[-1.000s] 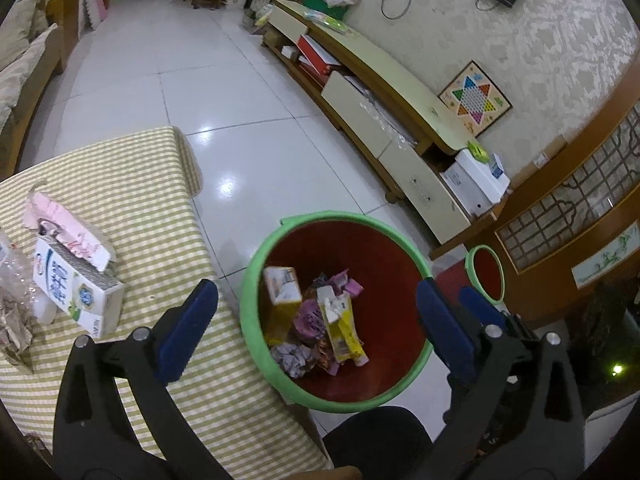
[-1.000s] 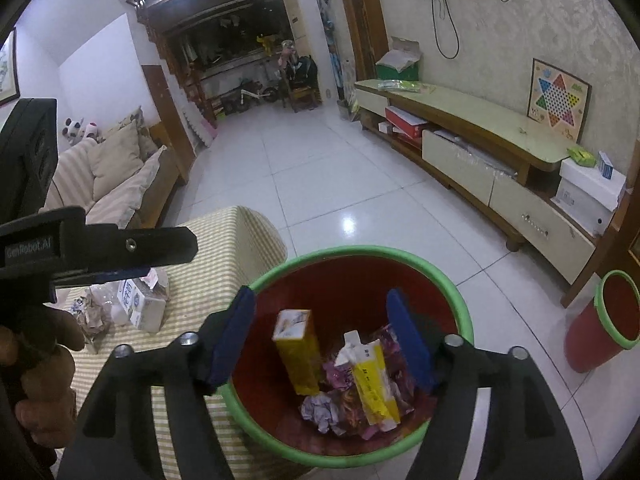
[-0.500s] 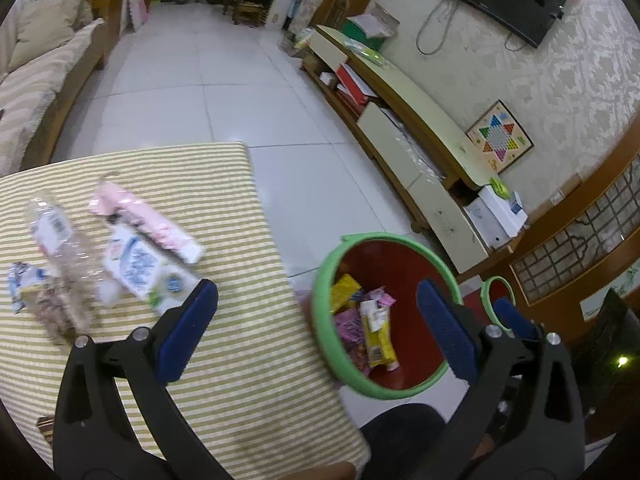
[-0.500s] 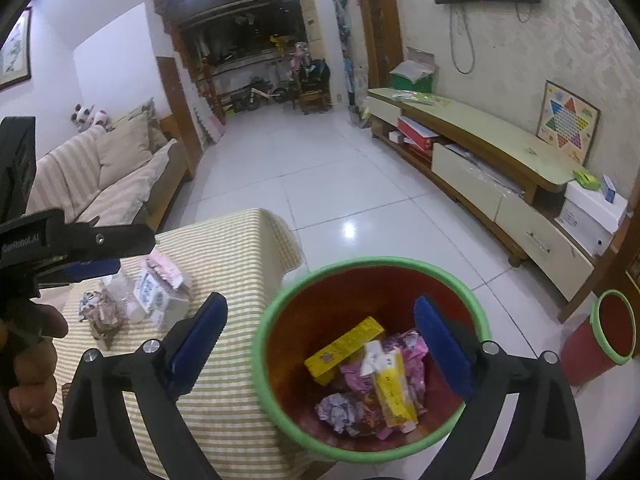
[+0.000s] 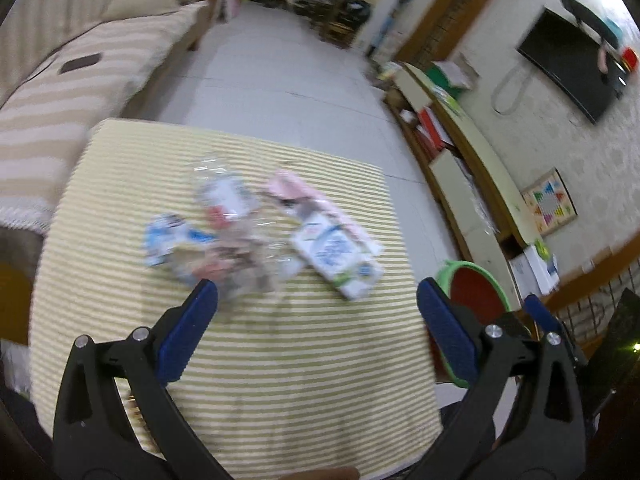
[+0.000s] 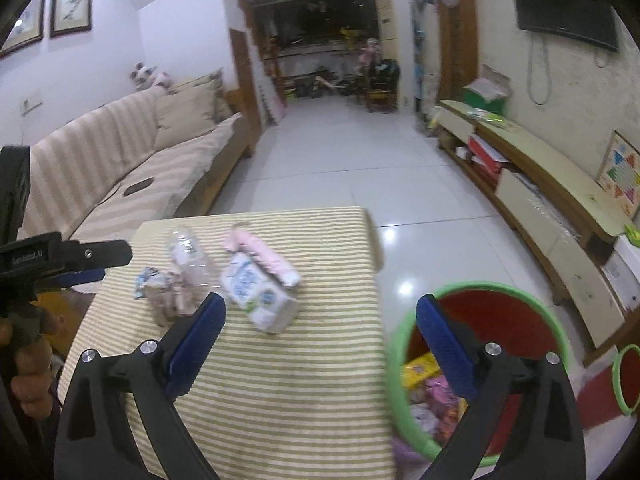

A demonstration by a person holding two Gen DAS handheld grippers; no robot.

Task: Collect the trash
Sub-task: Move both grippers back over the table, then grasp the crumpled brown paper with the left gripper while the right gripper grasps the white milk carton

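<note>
Both my tools are empty. Left tool (image 5: 316, 300) has its jaws spread wide, nothing between the pads, and it hangs over the near half of the table (image 5: 280, 392). Right tool (image 6: 320, 316) is also wide apart w/ nothing in it, straddling the table's right edge and the bin (image 6: 500, 292).

Trash left to collect sits in a clump mid-table, ahead of both tools and a bit to the left. The white carton (image 5: 336, 260) is nearest: it lies flat, long axis running diagonally from far-left to near-right, near end pointing toward the table's right edge. A pink packet (image 5: 308, 196) lies just behind it, roughly parallel and touching or nearly so; too blurred to say. Left of those: a clear plastic bottle (image 5: 220, 192) and crumpled wrappers (image 5: 208, 256), piled together, edges smeared by blur.

I judge the carton is the easiest next pick: the right tool's view has it almost straight ahead, and the bin is right beside that tool, so short carry. The left tool is better placed for the wrapper pile.

Room: bare striped cloth all round the clump, esp. on the near side, so approach is clear. Bin stands on the floor off the table's right edge, already holding wrappers. Watch the carton's diagonal lie: jaws should cross its short side.
</note>
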